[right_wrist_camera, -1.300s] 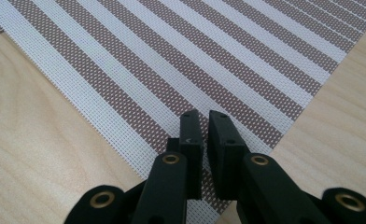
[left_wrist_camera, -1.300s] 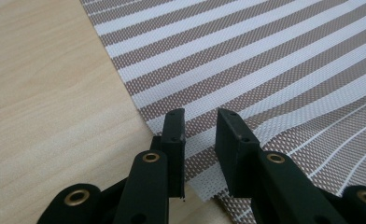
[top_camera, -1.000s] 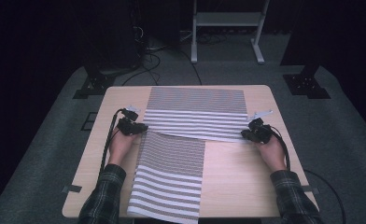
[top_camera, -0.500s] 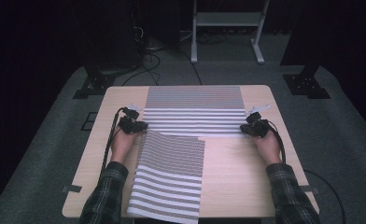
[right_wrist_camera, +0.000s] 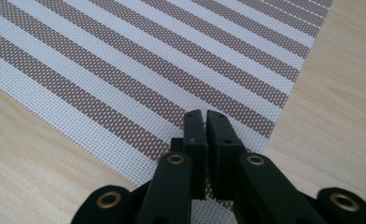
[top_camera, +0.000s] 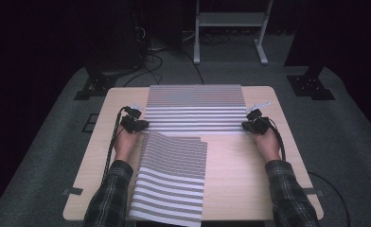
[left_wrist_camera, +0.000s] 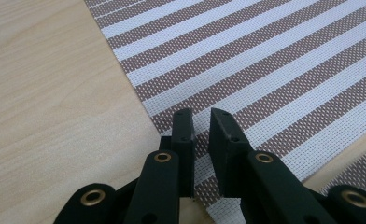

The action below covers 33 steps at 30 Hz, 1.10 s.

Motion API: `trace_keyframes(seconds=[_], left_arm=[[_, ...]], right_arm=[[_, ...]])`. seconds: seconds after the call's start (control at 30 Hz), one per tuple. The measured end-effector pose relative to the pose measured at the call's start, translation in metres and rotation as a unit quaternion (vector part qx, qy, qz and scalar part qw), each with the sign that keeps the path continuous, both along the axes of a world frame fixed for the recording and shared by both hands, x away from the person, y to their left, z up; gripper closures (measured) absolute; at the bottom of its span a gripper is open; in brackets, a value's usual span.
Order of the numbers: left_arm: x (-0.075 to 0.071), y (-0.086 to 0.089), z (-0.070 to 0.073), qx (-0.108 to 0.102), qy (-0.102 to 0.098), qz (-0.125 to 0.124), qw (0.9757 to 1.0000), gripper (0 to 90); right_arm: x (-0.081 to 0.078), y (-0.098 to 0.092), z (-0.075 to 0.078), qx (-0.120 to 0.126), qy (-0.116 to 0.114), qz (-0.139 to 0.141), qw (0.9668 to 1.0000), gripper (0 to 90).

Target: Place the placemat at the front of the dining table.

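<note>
High view: two striped placemats are seen on a wooden table (top_camera: 231,179). The far placemat (top_camera: 195,109) lies flat and square across the back half of the table, and the near placemat (top_camera: 172,177) lies askew in front of it, its far edge just lapping the far one's near edge and its near end hanging over the table's front.

The left gripper (top_camera: 141,125) is held at the far placemat's near left corner, the right gripper (top_camera: 246,126) at its near right corner. In the left gripper view the jaws of the left gripper (left_wrist_camera: 200,116) have just been closing and a narrow gap is left between them; the mat's corner lies under them, but whether the edge is pinched cannot be told. In the right gripper view the right gripper (right_wrist_camera: 204,116) is shown with its jaws brought together over the mat's corner (right_wrist_camera: 218,198); whether the weave is caught between them cannot be told either.

The step in hand is judged to be the gripping of both near corners of the far placemat. For the next move, both corners would need to be held firmly and moved together, level and evenly, so that the mat is not skewed or dragged against the near one.
</note>
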<state>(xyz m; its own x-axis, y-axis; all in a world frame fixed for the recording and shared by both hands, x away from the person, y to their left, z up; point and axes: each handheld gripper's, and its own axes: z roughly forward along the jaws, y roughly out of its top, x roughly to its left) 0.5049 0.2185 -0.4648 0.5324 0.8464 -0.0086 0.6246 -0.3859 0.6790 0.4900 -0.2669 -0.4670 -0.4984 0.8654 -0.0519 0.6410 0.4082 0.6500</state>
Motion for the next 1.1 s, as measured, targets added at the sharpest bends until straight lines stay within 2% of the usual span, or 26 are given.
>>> trace_keyframes(seconds=[0.13, 0.43, 0.47, 0.5, 0.53, 0.57, 0.63, 0.67, 0.8, 0.9, 1.1], left_arm=[[0.001, 0.000, 0.000, 0.001, 0.001, 0.000, 1.0000, 80.2], [0.002, 0.002, 0.000, -0.012, 0.003, 0.001, 0.9999, 81.3], [0.002, 0.003, -0.001, -0.020, 0.004, 0.006, 0.9998, 78.2], [0.002, 0.003, -0.001, -0.019, 0.003, 0.010, 0.9998, 71.8], [0.001, 0.004, -0.001, -0.016, 0.001, 0.010, 0.9998, 70.5], [0.001, 0.005, -0.001, -0.023, 0.001, 0.009, 0.9997, 70.2], [0.000, 0.007, 0.001, -0.036, -0.001, 0.006, 0.9993, 66.6], [-0.001, 0.007, 0.002, -0.037, -0.004, 0.006, 0.9993, 65.0], [-0.005, 0.010, 0.012, -0.051, -0.012, -0.001, 0.9986, 52.3], [-0.010, 0.014, 0.020, -0.082, -0.010, -0.009, 0.9965, 37.8], [-0.025, 0.017, 0.035, -0.094, -0.023, -0.022, 0.9951, 19.8]], right_arm=[[0.000, -0.001, -0.001, 0.004, -0.003, 0.000, 1.0000, 86.4], [-0.001, -0.001, -0.001, 0.007, -0.005, -0.003, 1.0000, 86.4], [0.000, -0.001, -0.001, 0.009, -0.004, -0.006, 0.9999, 81.8], [0.000, -0.002, -0.001, 0.006, -0.006, -0.014, 0.9999, 67.2], [0.000, -0.003, -0.001, 0.011, -0.005, -0.020, 0.9997, 61.9], [0.001, -0.007, -0.001, 0.031, 0.004, -0.019, 0.9993, 56.5], [0.000, -0.011, -0.001, 0.057, 0.010, -0.018, 0.9981, 52.3], [-0.001, -0.013, 0.000, 0.061, 0.010, -0.022, 0.9978, 50.2], [-0.005, -0.015, 0.007, 0.057, -0.001, -0.022, 0.9981, 38.7], [-0.011, -0.016, 0.013, 0.060, -0.012, -0.021, 0.9979, 31.8], [-0.026, -0.017, 0.014, 0.056, -0.017, -0.025, 0.9979, 13.9]])
